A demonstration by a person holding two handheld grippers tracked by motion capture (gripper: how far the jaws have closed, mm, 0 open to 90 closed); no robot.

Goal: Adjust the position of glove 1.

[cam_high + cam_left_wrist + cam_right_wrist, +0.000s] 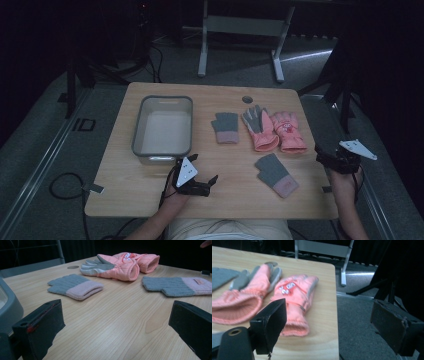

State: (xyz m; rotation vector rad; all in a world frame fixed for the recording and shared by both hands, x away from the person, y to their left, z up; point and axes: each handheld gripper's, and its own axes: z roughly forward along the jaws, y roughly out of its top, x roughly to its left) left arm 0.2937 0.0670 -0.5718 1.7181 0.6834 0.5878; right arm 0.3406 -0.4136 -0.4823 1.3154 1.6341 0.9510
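We are holding the left hand-held gripper (204, 176) low over the near part of the bench (125, 195), its jaws spread wide with nothing between them. We are keeping the right hand-held gripper (326, 154) at the bench's right edge, jaws likewise wide apart and empty, partly out over the floor.

Four gloves are lying on the bench: a grey knit glove with a pink cuff (276, 174) nearest us, a second grey knit glove (225, 127) farther back, and two pink padded gloves (264, 131) (289, 131) touching side by side near the right edge.

We are judging the risks. The knit gloves are soft and flat, so the jaws could be pinching only the top layer or scraping the wood and letting the fabric slide away. Since the pink gloves are touching, a grab at one could be dragging its neighbour along. The outer pink glove is lying near the right edge, so a push from the right hand-held gripper could be nudging it off.

The grey tub (138, 131) is standing at the left of the bench, well apart from the gloves, and it is sitting empty.
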